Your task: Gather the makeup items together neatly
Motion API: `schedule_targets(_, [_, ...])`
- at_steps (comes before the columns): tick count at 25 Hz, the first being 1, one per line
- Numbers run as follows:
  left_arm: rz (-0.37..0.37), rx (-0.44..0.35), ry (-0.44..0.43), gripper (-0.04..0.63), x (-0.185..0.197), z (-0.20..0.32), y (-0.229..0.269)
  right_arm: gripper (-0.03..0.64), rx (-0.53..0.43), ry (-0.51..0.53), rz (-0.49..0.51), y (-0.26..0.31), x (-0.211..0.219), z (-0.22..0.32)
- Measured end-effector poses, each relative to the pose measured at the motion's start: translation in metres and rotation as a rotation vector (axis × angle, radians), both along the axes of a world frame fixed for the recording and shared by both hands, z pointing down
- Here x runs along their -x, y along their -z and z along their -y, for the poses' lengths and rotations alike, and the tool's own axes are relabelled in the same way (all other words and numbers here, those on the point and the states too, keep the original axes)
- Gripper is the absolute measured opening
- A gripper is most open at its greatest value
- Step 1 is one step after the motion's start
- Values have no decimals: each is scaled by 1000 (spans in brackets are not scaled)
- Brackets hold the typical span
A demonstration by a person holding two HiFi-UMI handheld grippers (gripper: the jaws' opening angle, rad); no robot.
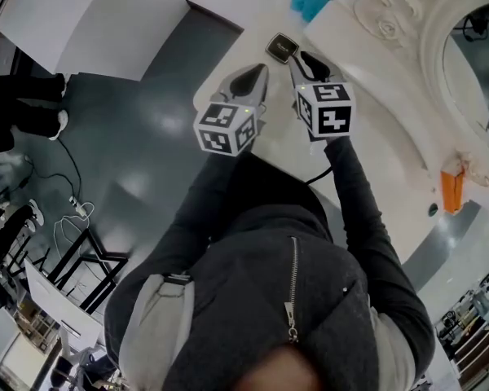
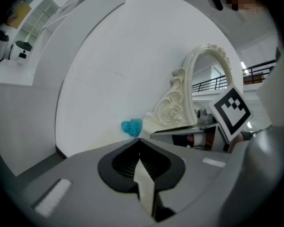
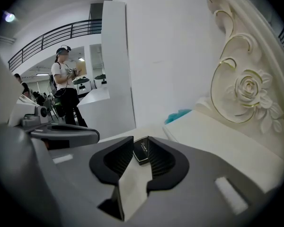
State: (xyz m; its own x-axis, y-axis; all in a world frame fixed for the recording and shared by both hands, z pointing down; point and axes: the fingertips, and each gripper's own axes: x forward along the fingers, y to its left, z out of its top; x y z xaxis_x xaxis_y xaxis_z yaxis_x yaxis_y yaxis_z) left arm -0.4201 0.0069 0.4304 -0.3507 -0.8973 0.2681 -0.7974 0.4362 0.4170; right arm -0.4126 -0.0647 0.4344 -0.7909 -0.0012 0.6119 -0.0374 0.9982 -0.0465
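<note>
A small dark square compact lies flat on the white table, just ahead of both grippers. My right gripper points down at it from the right. Its jaws stand a little apart, and in the right gripper view the compact shows in the gap at the tips of the right gripper; I see no pad pressing on it. My left gripper hovers beside it, a little nearer to me, its jaws meeting at the tips with nothing between them in the left gripper view.
A blue fluffy sponge lies at the table's far side by the ornate cream mirror frame on its white base. An orange bottle stands at the right. The table edge drops to grey floor at left. A person stands far off.
</note>
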Motion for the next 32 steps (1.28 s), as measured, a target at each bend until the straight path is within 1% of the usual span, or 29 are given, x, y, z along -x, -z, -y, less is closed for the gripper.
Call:
schedule_targets(3, [-7,-3,12,9,3,-2,-3,134,8,18,-12,-10,8,-2])
schedule_targets(6, [-13,-3,21,9,8,-5,-5,225,6,57,-38,-21,16,-7])
schedule_targets(7, [-14,-2,24,9,10,-5,-6,241,4,71,-48,-26,18,-9])
schedule_targets(11, [-21,1,32,9,15,-5,-10,292,-37,92,-72,-41,25,-8])
schedule_targets(15, [-30,10,38,9,18,-6,-16,302,-94,73,-60,-50,32,-7])
schedule_targets(21, [-40,16,45,9,19,-6,-20,338,-110,12,-59,-62,39,-1])
schedule_targets(24, [-47,20,51,9,20,-7,-23,390,-84,-24,-57,-66,42,-1])
schedule_targets(26, [-51,22,55,9,19,-8,-25,435,-62,-64,-58,-70,43,-1])
schedule_targets(27, [-54,24,57,9,19,-8,-26,443,-50,-91,-57,-72,43,0])
schedule_targets(30, [-58,30,66,9,20,-10,-29,443,-25,-180,-42,-74,47,5])
schedule_targets(32, [-60,32,74,9,22,-10,-29,443,-21,-217,-40,-75,52,8])
